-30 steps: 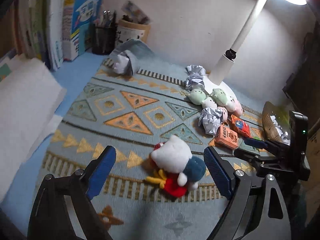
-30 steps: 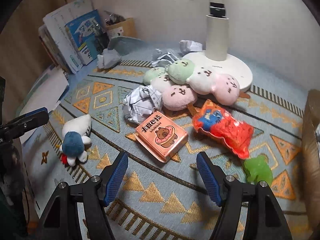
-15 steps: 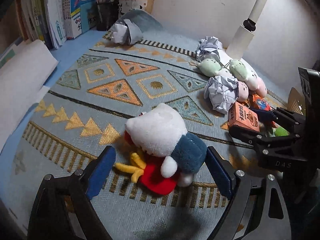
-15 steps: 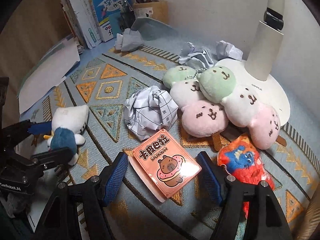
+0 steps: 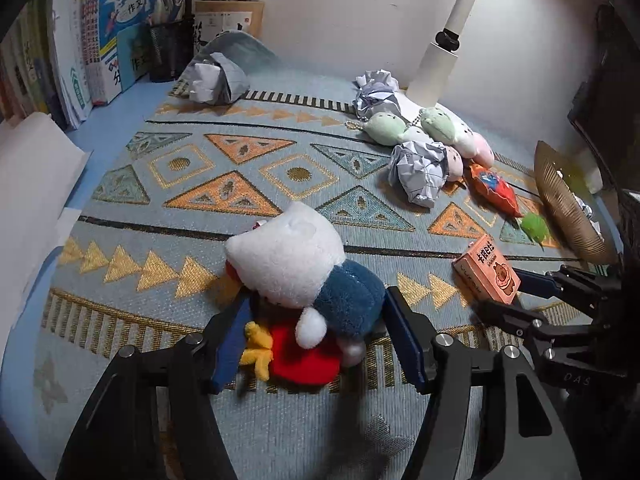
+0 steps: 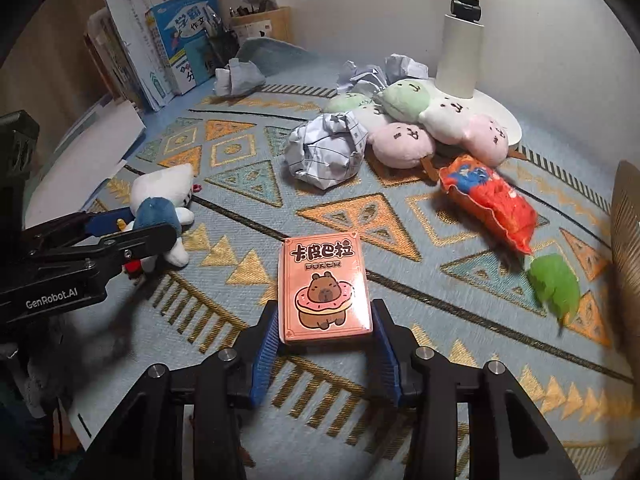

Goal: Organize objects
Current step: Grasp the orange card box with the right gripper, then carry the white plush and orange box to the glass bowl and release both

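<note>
A white plush toy [image 5: 296,268] with a blue body and red base lies on the patterned rug [image 5: 224,196]. My left gripper [image 5: 316,340] is closing on it; its blue pads touch the toy's sides. From the right wrist view the same toy [image 6: 160,196] sits between the left gripper's [image 6: 132,226] fingers. A pink card box [image 6: 324,284] with a capybara picture stands between the pads of my right gripper [image 6: 325,344], which is closing and presses on its two sides. In the left wrist view the box [image 5: 486,270] is tilted in the right gripper [image 5: 508,296].
Crumpled paper balls [image 6: 326,152], round dango plushes [image 6: 404,144], a red snack packet [image 6: 492,204] and a green item [image 6: 554,284] lie near the white lamp base [image 6: 496,116]. A woven basket [image 5: 568,208] stands at the right; books [image 5: 116,36] and a pen holder [image 5: 170,52] are at the back left.
Both grippers have narrowed onto their objects. The left one sank over the plush toy. The card box has moved away from the paper ball with the right gripper.
</note>
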Tool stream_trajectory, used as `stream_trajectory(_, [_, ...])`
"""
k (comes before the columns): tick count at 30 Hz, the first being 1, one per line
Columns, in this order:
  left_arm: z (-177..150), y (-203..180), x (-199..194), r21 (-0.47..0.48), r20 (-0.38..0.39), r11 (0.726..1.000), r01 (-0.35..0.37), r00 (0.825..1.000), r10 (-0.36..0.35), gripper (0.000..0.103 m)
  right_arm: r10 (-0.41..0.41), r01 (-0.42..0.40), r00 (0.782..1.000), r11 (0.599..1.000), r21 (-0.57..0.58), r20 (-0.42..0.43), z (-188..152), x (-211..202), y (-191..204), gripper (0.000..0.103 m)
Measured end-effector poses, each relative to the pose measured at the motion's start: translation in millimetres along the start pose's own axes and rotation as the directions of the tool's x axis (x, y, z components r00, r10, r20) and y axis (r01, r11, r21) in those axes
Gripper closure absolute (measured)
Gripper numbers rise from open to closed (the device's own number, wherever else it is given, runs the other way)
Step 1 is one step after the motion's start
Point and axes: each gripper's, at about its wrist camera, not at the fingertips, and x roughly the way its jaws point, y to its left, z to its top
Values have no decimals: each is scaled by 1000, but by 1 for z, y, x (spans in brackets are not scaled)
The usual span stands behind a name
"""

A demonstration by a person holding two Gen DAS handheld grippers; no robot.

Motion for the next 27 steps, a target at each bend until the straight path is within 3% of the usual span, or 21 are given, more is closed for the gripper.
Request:
stream_trajectory(3, [1,6,-3,-53,1,998,26,1000,-26,31,13,-13,1000,1000,-11,2,0,2,6,38])
stream_trajectory(7, [5,1,0,-78,7,997,5,1000,-5,11,1,0,1000,1000,-17,6,7,8,10,38])
stream_trajectory(9, [9,-1,7,-93,-4,996,0,1000,0,11,-7,7,1000,1000,-1,17,10,10,7,38])
stream_trajectory(11, [11,-6,16,-82,-13,995,-56,998,55,13,-29,29,999,1000,4,24,11,11,8,47])
stream_trajectory(12, [12,-11,18,-53,-10,994,-99,995,99,20,-60,60,998,998,-1,27,11,10,9,56])
stream_trajectory(13, [12,-15,20,-19,-13,989,-145,989,145,32,-82,83,996,997,-6,30,10,10,10,60])
stream_trajectory(14, [12,-19,21,12,-12,984,-176,984,176,38,-83,83,996,997,-2,36,8,8,9,61])
stream_trajectory(17, [12,-21,17,15,-12,991,-131,991,131,50,-48,45,997,997,56,53,3,1,-1,63])
stream_trajectory(23, [13,-46,6,51,7,998,-44,999,44,50,7,-26,992,989,145,129,-13,-31,-14,63])
stream_trajectory(27, [24,-82,-5,122,44,992,17,999,-23,50,-21,-15,984,980,197,180,-20,-63,-33,63])
